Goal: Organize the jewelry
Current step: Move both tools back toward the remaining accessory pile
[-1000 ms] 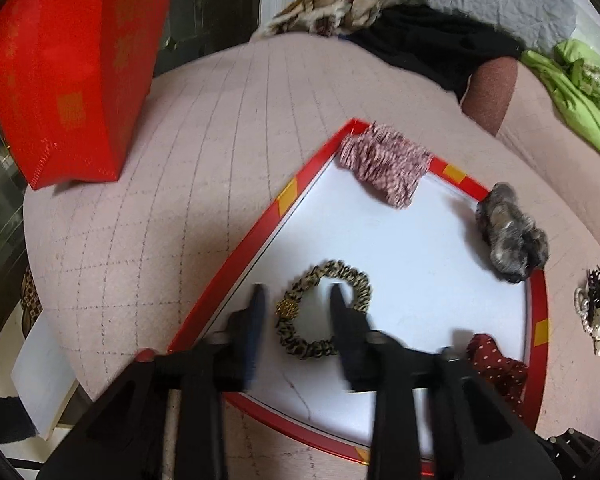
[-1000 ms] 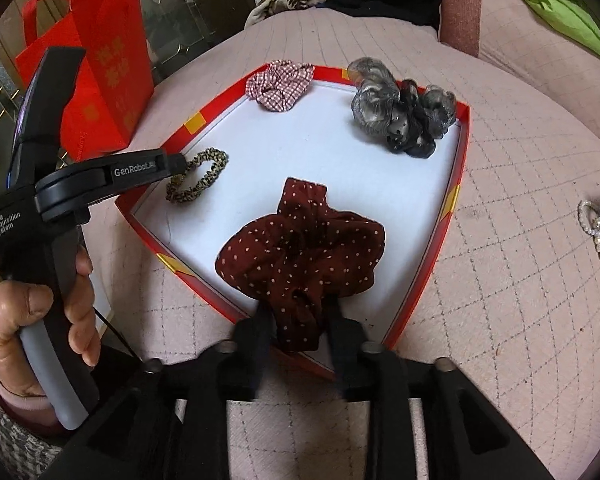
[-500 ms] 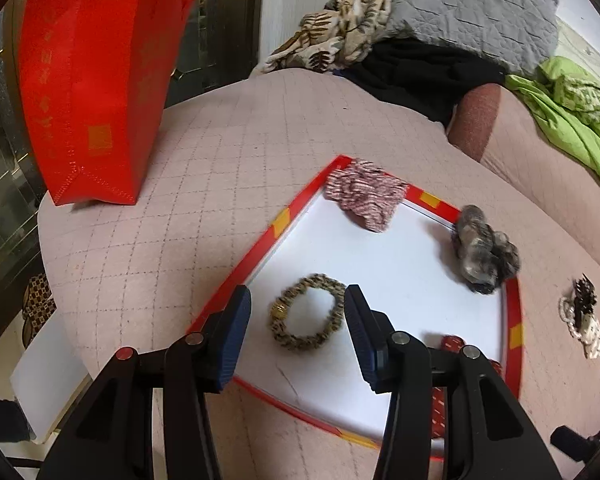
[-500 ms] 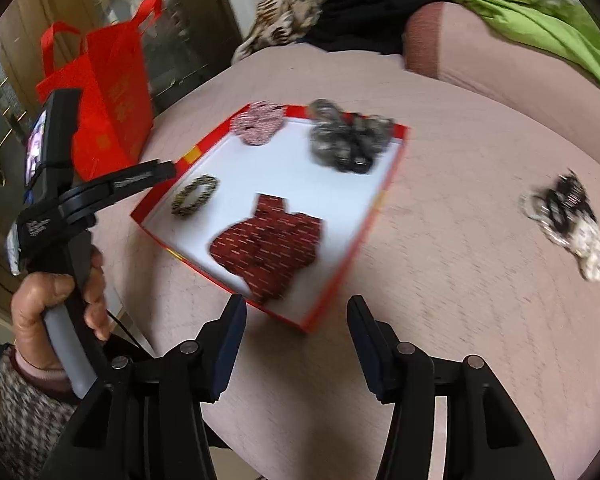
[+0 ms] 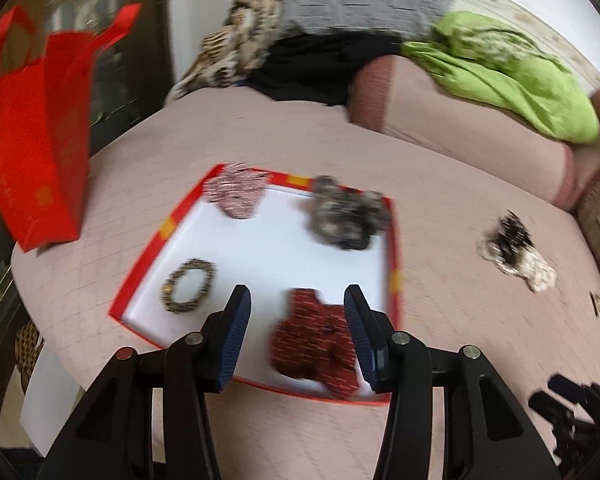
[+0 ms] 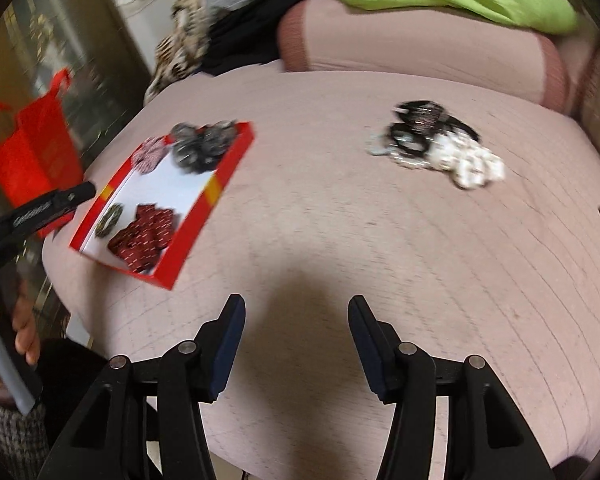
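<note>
Both grippers hang empty above a pink quilted bed (image 6: 340, 240), with the sorting of hair accessories seemingly part done. The left gripper (image 5: 298, 334) has its jaws spread with nothing pinched, poised over the near edge of a red-rimmed tray (image 5: 394, 240); the right gripper (image 6: 296, 342) is likewise spread and bare, over open quilt well apart from the tray, its jaws having just been opening with nothing between them. Inside the tray four pieces lie apart from one another, apparently so each keeps its own spot: a dark red dotted scrunchie (image 5: 316, 348) near the front, a beaded bracelet-like band (image 5: 188, 286) at the left, a red-and-white checked scrunchie (image 5: 238, 194) in the far corner and a grey-black scrunchie (image 5: 346, 218) along the far right rim. A tangle of black and pearl-white pieces (image 6: 436, 144) lies loose on the quilt to the right of the tray, judged to be the next thing to collect, which would explain the right gripper facing that way. A red tote bag (image 5: 32, 136) stands at the bed's left edge, and the person's hand (image 6: 4, 332) grips the left tool's handle
</note>
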`<state>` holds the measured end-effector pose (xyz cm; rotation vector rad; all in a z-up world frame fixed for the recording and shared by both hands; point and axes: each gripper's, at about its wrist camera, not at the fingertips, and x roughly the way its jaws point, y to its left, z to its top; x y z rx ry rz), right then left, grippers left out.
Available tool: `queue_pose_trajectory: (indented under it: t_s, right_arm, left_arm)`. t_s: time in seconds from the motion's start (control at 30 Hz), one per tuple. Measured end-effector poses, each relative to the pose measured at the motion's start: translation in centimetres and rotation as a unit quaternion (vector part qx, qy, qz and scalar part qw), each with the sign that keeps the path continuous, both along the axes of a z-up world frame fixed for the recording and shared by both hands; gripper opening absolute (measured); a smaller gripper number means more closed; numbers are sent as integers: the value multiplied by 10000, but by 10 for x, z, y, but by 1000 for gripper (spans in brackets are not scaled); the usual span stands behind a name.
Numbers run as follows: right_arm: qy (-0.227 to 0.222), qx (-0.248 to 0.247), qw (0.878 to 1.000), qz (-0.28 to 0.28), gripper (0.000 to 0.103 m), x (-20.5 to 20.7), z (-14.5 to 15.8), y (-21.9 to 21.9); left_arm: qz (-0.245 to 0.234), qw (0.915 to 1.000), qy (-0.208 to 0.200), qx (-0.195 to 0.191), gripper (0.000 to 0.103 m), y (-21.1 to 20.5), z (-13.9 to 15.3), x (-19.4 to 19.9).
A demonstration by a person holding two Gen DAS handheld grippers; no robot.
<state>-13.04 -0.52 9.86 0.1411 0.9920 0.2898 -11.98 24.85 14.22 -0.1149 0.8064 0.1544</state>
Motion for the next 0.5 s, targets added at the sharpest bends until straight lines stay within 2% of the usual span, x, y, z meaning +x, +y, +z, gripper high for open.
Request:
queue_pose_trajectory:
  t_s: [0.5]
  right_arm:
    - [-115,305,9956,-876,58,-14,-4,-81]
  left_arm:
    - [-961,9946,237,325,50,-101,3,-12]
